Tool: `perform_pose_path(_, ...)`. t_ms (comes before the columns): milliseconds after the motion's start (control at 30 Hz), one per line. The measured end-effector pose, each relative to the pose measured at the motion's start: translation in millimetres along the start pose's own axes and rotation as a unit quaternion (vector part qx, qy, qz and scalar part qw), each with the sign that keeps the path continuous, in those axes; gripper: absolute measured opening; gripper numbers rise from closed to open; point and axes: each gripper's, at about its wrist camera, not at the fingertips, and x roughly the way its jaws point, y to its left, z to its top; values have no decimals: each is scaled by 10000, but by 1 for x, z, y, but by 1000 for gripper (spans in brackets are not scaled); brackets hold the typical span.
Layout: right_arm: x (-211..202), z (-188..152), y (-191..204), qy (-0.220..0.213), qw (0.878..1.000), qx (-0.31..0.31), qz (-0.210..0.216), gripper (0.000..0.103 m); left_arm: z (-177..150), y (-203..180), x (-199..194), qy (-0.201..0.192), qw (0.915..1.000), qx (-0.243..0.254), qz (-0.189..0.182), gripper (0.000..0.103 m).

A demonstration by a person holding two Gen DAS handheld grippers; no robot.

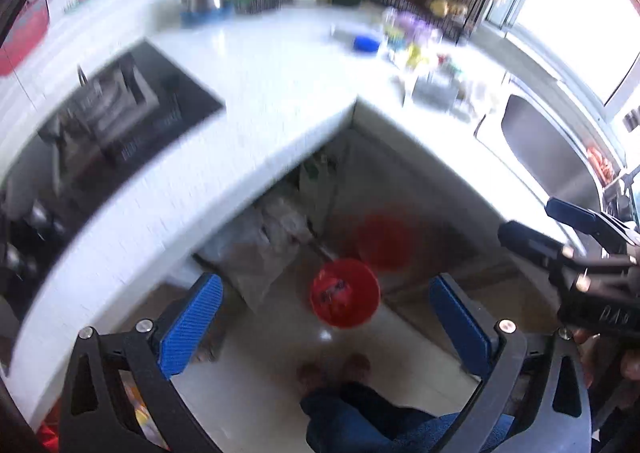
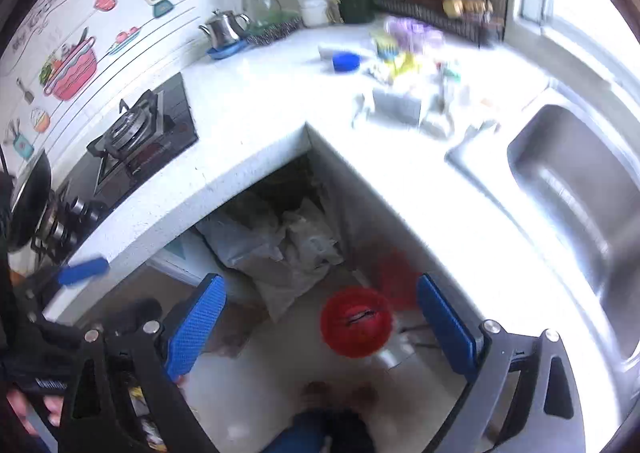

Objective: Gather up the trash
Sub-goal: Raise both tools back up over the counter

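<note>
A red bin (image 1: 345,292) (image 2: 356,321) stands on the floor far below both grippers, with dark and red scraps inside it. A blurred cluster of wrappers and small packets (image 1: 416,53) (image 2: 404,65) lies on the white counter (image 1: 256,101) (image 2: 256,121) near the sink. My left gripper (image 1: 324,283) hangs high over the floor, open, with nothing between its blue pads. My right gripper (image 2: 320,281) is beside it at the same height, also open and holding nothing. Each gripper shows at the edge of the other's view: the right gripper (image 1: 532,217), and a blue left finger (image 2: 82,271).
A gas stove (image 1: 116,117) (image 2: 136,133) is set in the counter on the left, a steel sink (image 1: 556,149) (image 2: 576,189) on the right. Grey bags (image 1: 264,253) (image 2: 280,253) fill the gap under the counter corner. A kettle (image 2: 224,29) and a wire rack (image 2: 448,1) stand at the back. A person's feet (image 1: 332,369) are below.
</note>
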Motion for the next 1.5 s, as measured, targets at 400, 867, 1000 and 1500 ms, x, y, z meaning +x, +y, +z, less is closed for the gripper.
perform_pose_path(400, -65, 25, -15, -506, 9980, -172, -335, 96, 55, -45, -71, -944, 9933, 613, -242, 103)
perform_pose_path(867, -93, 37, -41, -895, 9941, -13, -606, 96, 75, -85, -77, -1182, 9871, 1021, -362, 103)
perform_pose_path(1000, -93, 40, -49, -879, 9941, 109, -627, 96, 83, -93, -73, -1176, 9852, 1173, -420, 103)
perform_pose_path(1500, -56, 79, -74, -809, 9910, 678, -821, 96, 154, -95, -18, -1015, 9777, 1695, -713, 103)
